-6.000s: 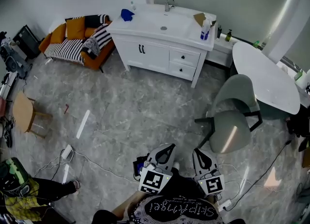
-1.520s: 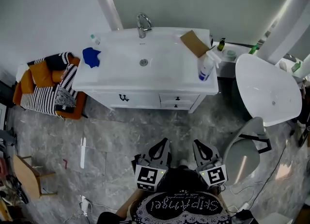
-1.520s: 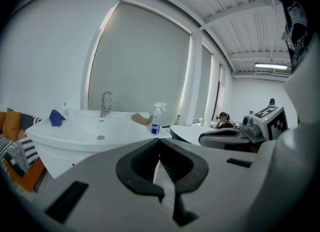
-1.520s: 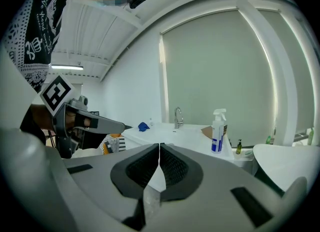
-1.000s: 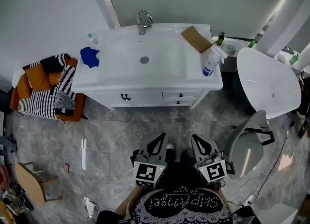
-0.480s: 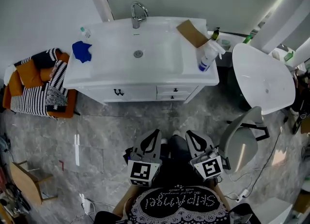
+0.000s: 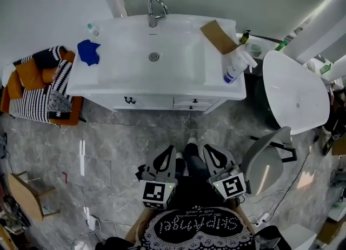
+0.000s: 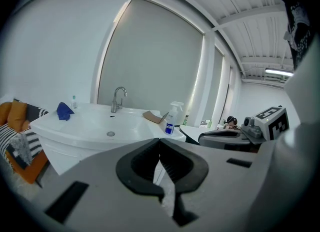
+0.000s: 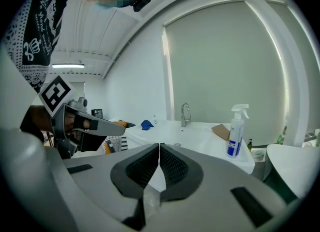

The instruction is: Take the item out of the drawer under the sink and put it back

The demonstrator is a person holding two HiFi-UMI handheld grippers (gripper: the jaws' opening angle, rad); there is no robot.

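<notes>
Drawer [image 7: 190, 102] under the sink [image 7: 167, 41] closed, well ahead of me; my left tongs [image 8: 159, 141] pressed together, empty; right tongs [image 9: 159, 146] likewise

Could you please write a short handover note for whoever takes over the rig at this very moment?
Left gripper: shut, nothing between the jaws.
Right gripper: shut, nothing between the jaws.
Both are held low in front of the person, over the floor and short of the sink cabinet.
The two small drawers at the right of the cabinet front are closed, so the item is not in view.
On the countertop are a blue cloth, a spray bottle and a piece of cardboard.
Done: nothing on the drawer yet.
Left: open the drawer, lift the item out, put it back, close the drawer.
</notes>
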